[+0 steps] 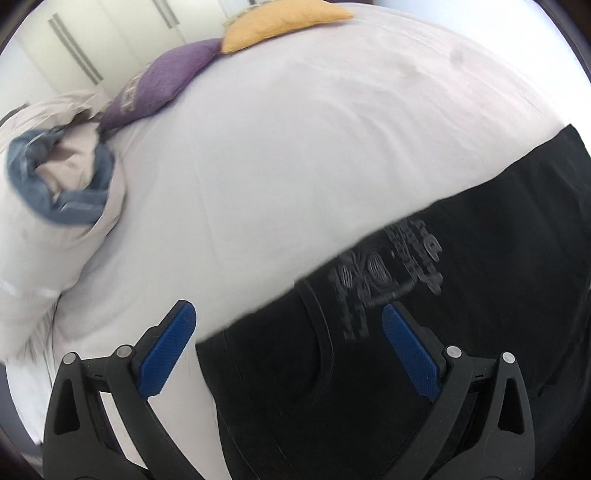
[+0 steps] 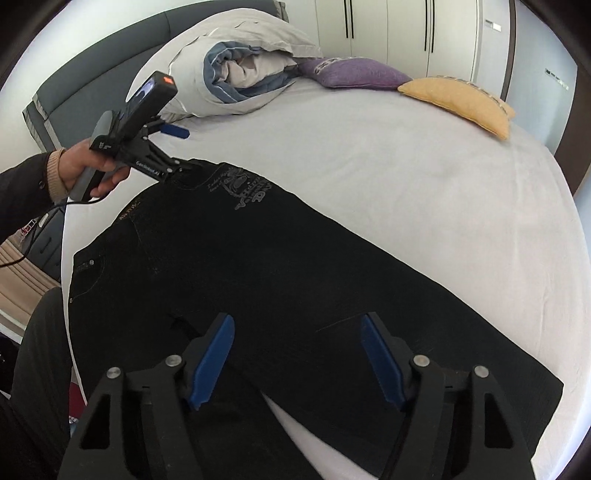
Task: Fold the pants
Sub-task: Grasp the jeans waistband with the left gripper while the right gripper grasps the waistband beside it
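White wardrobe doors (image 2: 406,26) and a grey headboard (image 2: 110,62) frame the bed (image 2: 406,177), whose pale sheet is smooth and takes up most of both views. Bundled bedding (image 2: 236,70) sits at the head end, with a purple cushion (image 2: 354,74) and a yellow cushion (image 2: 458,103) lined up beside it.

Black pants (image 2: 258,266) lie flat across the near part of the sheet, waistband toward the left edge, legs running to the right; a grey print (image 1: 388,273) marks the upper hip. A sliver of sheet shows between the two legs near the bottom of the right wrist view, so the legs are not yet stacked.

Left gripper (image 1: 288,332): jaws spread wide, nothing between them, hovering at the far waistband corner — one finger over sheet, the other over cloth. Right gripper (image 2: 297,354): also released, empty, poised above the thigh region.

Risks, as judged:
- Left jaws straddle the fabric edge; closing here may pinch sheet along with denim and drag the bedding.
- Right gripper sits mid-panel, not at a seam — a grab there would likely bunch one layer and skew the fold.
- Dark cloth hides creases, so misalignment could go unnoticed.
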Tool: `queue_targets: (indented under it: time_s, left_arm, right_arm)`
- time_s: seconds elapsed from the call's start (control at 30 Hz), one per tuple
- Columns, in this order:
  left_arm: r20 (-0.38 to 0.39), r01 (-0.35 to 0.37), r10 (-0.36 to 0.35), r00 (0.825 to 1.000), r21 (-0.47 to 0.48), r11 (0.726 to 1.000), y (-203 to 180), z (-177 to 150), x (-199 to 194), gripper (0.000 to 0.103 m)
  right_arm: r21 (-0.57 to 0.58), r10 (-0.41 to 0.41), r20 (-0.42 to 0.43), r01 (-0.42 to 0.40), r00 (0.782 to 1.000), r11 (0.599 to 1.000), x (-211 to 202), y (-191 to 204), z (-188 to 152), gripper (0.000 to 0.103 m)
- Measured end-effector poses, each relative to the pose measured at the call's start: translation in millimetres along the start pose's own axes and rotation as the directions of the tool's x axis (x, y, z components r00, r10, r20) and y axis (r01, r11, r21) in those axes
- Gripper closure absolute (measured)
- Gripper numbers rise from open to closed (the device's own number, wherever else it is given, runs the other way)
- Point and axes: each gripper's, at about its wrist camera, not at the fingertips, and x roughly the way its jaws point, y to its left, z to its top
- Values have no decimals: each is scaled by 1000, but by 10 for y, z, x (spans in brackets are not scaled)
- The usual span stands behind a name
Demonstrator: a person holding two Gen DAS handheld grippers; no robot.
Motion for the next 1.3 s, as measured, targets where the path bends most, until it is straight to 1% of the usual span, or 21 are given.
queue_targets:
  time_s: [0.03, 0.17, 0.27, 0.3, 0.33, 0.4, 0.5, 0.57, 0.6, 0.67, 0.7, 0.77, 0.83, 0.9, 0.93, 0.97, 1.0, 1.1, 1.13, 1.17, 1.3]
  left_arm:
    - [-22, 37, -37, 999, 23, 999, 23, 89, 112, 1]
    - [-87, 114, -104, 991, 124, 986, 22, 288, 456, 3]
    - [-132, 132, -106, 986, 205, 970, -14, 332, 696, 4]
    - [-153, 148, -117, 981, 215, 965, 12, 346, 795, 4]
    - [-166, 165, -132, 977, 208, 964, 27, 344, 856, 5]
    - [-194, 223, -190, 962, 163, 961, 125, 388, 998, 5]
    - [-212, 262, -230, 950, 137, 955, 193, 442, 1136, 8]
    - [-226, 301, -268, 937, 125, 946, 231, 497, 1203, 16]
    - [-234, 321, -288, 929, 117, 940, 254, 505, 1224, 23]
    - [-242, 354, -319, 916, 117, 928, 151, 386, 1192, 33]
    - [-249, 368, -330, 911, 123, 922, 150, 416, 1207, 39]
    - [-258, 380, -339, 905, 130, 916, 111, 464, 1232, 47]
    - [-255, 397, -356, 899, 135, 908, 72, 477, 1225, 64]
    - [-233, 391, -351, 907, 152, 908, 22, 475, 1195, 73]
    - [-218, 380, -342, 914, 165, 910, -30, 439, 1158, 77]
    - [-197, 366, -331, 923, 179, 913, -46, 414, 1123, 80]
    - [-168, 335, -305, 937, 190, 923, -64, 399, 1097, 88]
    - [-72, 283, -274, 959, 212, 935, -135, 305, 947, 92]
    - [-43, 260, -257, 966, 218, 941, -152, 253, 885, 93]
    - [-13, 243, -246, 969, 224, 944, -156, 213, 841, 93]
    - [86, 171, -199, 976, 255, 952, -265, 129, 659, 94]
  right_arm:
    - [-3, 9, 0, -9, 1000, 1000, 60, -46, 25, 29]
    - [-9, 42, -1, -42, 999, 999, 244, -205, 145, 29]
    - [-28, 61, -9, -61, 998, 998, 361, -248, 195, 30]
    - [-31, 63, -13, -63, 998, 998, 416, -247, 233, 30]
    - [-32, 66, -18, -67, 998, 997, 466, -254, 259, 31]
    - [-34, 80, -26, -81, 996, 996, 530, -253, 282, 33]
    - [-41, 93, -34, -94, 995, 995, 616, -241, 320, 33]
    - [-43, 101, -40, -103, 994, 994, 655, -263, 355, 34]
    - [-41, 102, -43, -104, 994, 994, 680, -275, 383, 35]
    - [-33, 101, -43, -102, 994, 994, 720, -310, 443, 35]
    - [-29, 102, -41, -103, 994, 994, 729, -327, 466, 35]
    - [-20, 104, -34, -104, 994, 994, 741, -353, 500, 35]
    - [-17, 106, -28, -106, 994, 994, 763, -358, 540, 35]
    - [-22, 106, -29, -107, 994, 994, 791, -348, 573, 35]
    - [-28, 106, -32, -107, 994, 994, 806, -346, 590, 35]
    - [-36, 103, -37, -105, 994, 994, 826, -343, 608, 35]
    - [-47, 101, -44, -103, 994, 994, 854, -329, 631, 35]
    - [-73, 99, -54, -103, 994, 992, 912, -297, 703, 38]
    - [-81, 104, -58, -108, 993, 991, 938, -282, 740, 42]
    - [-92, 104, -61, -110, 993, 990, 960, -262, 776, 45]
    - [-151, 106, -78, -117, 991, 982, 1063, -148, 961, 50]
